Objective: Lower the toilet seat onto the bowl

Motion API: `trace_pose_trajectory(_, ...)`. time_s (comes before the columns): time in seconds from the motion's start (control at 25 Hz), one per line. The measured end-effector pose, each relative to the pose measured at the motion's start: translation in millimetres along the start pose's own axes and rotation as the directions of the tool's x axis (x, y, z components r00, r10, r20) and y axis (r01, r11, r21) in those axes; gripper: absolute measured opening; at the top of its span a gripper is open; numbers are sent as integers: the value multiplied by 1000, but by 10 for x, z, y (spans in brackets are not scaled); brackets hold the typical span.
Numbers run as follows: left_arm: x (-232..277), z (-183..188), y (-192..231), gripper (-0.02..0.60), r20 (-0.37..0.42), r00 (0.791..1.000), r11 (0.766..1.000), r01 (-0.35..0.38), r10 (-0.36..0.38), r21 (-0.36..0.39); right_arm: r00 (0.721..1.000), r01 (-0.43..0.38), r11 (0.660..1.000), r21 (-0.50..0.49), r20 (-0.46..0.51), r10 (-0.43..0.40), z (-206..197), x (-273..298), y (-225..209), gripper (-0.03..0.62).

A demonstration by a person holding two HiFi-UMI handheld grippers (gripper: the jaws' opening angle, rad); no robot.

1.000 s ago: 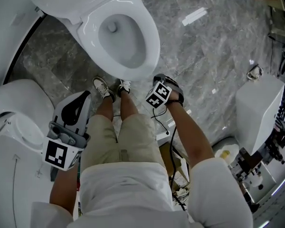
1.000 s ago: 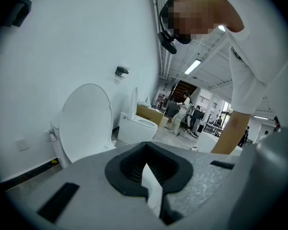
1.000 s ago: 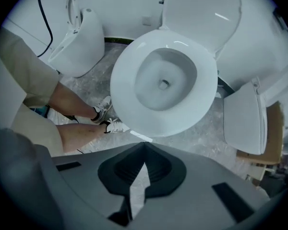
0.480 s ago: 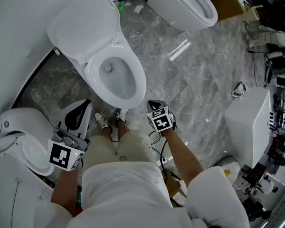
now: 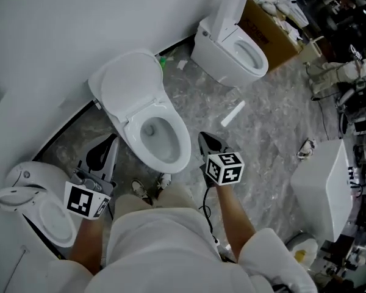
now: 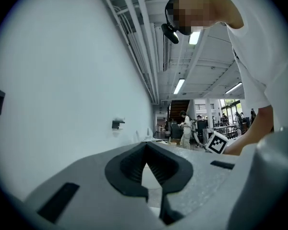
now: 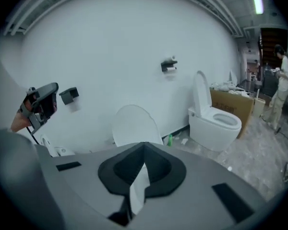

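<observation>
**Seat raised, both grippers closed and empty**

The white oval toilet seat point(image 5: 129, 85) stands raised at the back of the white ceramic toilet bowl point(image 5: 184, 148), leaning toward the plain white wall point(image 5: 61, 23). The bowl lies open below it – whether the upright oval is seat, lid or both together cannot be told.

The person stands just in front of the bowl in beige shorts point(image 5: 171, 197), with a gripper on either side. The left gripper point(image 5: 108, 142) is beside the bowl's left flank and apart from it. Its own view looks along the wall, and its jaws meet at the tips with nothing between them. The right gripper point(image 5: 205, 140) is near the bowl's right rim. Its jaws are likewise pressed together and empty, and its view shows the raised seat well beyond the tips – no contact with the toilet on either side.

A small green bottle point(image 5: 163, 60) sits on the grey marbled floor point(image 5: 262, 139) by the wall, between this toilet and a second white toilet with its lid up point(image 5: 232, 50). A brown cardboard box point(image 5: 269, 34) stands just behind that second toilet. A third white toilet point(image 5: 33, 179) is at the lower left, near the left gripper's marker cube. A white strip point(image 5: 233, 113) lies loose on the floor.
</observation>
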State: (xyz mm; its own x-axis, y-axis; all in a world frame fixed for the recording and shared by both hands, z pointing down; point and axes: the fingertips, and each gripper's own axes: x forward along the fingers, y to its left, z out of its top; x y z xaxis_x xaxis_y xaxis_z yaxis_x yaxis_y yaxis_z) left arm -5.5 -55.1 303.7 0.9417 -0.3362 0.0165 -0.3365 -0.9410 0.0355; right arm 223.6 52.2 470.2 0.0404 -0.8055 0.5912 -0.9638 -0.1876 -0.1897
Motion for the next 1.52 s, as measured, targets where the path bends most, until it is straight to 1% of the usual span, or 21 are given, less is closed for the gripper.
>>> trace_pose_trajectory(0.12,-61,354,11,4,53,998,999,-19,16,41,993,-20,1000,-19,115,22,539,-250,179,-3)
trace_pose_trajectory(0.24,-183,603,64,4,85,995,996,-55,49,72,972,-54,998,-18,228,57,1058,-510,338,-2)
trace_pose_trajectory(0.32,-272,721,104,4,98,993,993,-81,73,87,946,-88,996,8,313,81,1394,-680,406,-2)
trace_pose_trajectory(0.4,-373,817,112,3,108,990,990,-106,96,93,920,-102,995,6,381,92,1678,-859,443,-3)
trace_pose_trajectory(0.52,-474,946,183,4,126,984,985,-140,127,100,879,-99,994,-42,465,107,2060,-1063,475,-3)
trace_pose_trajectory(0.6,-544,1018,254,3,137,979,981,-168,154,93,856,-82,994,-75,505,109,2228,-1189,476,-3)
trace_pose_trajectory(0.8,-749,1169,395,3,176,959,968,-240,223,80,810,-12,989,-146,579,95,2460,-1566,425,-2)
trace_pose_trajectory(0.96,-956,1261,505,3,195,935,948,-312,295,64,781,20,988,-155,619,81,2615,-1895,355,-2)
trace_pose_trajectory(1.08,-1078,1266,555,3,195,923,936,-348,332,59,771,43,986,-158,633,68,2647,-2044,313,-2)
trace_pose_trajectory(1.2,-1106,1269,658,3,206,911,926,-374,357,50,766,28,989,-143,639,71,2647,-2045,337,-3)
trace_pose_trajectory(1.28,-1081,1299,678,3,213,912,927,-370,351,56,763,15,990,-137,641,77,2644,-2024,386,-3)
trace_pose_trajectory(1.4,-1026,1326,627,3,210,923,935,-346,323,82,765,20,988,-151,639,82,2615,-2013,460,-3)
trace_pose_trajectory(1.52,-997,1272,576,4,192,933,940,-328,305,97,774,20,989,-149,628,79,2549,-2002,490,-2)
